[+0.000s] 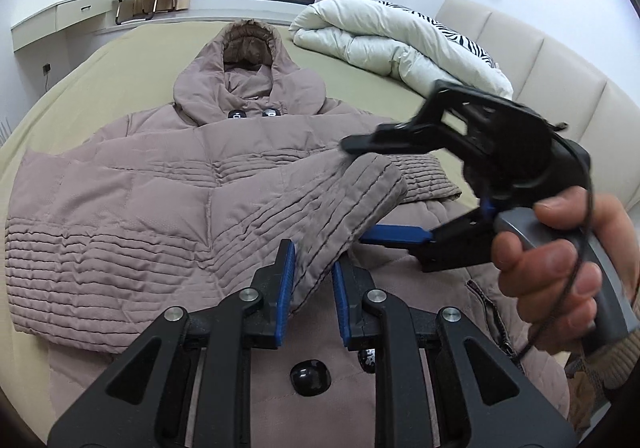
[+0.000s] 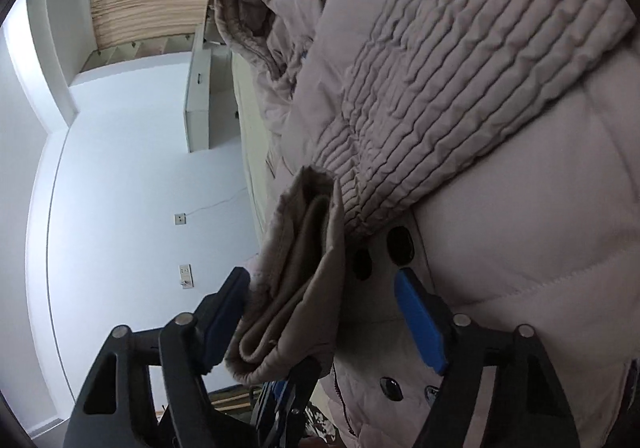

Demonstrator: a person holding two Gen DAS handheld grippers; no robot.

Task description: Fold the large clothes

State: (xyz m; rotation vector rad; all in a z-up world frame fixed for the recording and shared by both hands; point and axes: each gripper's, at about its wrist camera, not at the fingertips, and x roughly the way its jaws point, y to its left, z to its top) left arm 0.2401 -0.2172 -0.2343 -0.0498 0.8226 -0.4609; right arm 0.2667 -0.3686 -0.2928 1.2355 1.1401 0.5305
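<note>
Mauve quilted hooded down coat (image 1: 160,176) lies spread on bed w/ olive sheet (image 1: 120,48). Left tool (image 1: 313,284) pinches its ribbed sleeve cuff (image 1: 352,200). Right tool (image 2: 324,324), jaws apart around the cuff end, pads not pressing.

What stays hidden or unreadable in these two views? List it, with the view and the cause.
- Left wrist view: the coat hem nearest the camera is cut off behind the left gripper frame.
- Left wrist view: the right gripper is motion-blurred; its upper finger is smeared.
- Right wrist view: the right gripper has a fabric fold between its jaws; contact is unclear.
- Left wrist view: the duvet hides part of the headboard.
</note>
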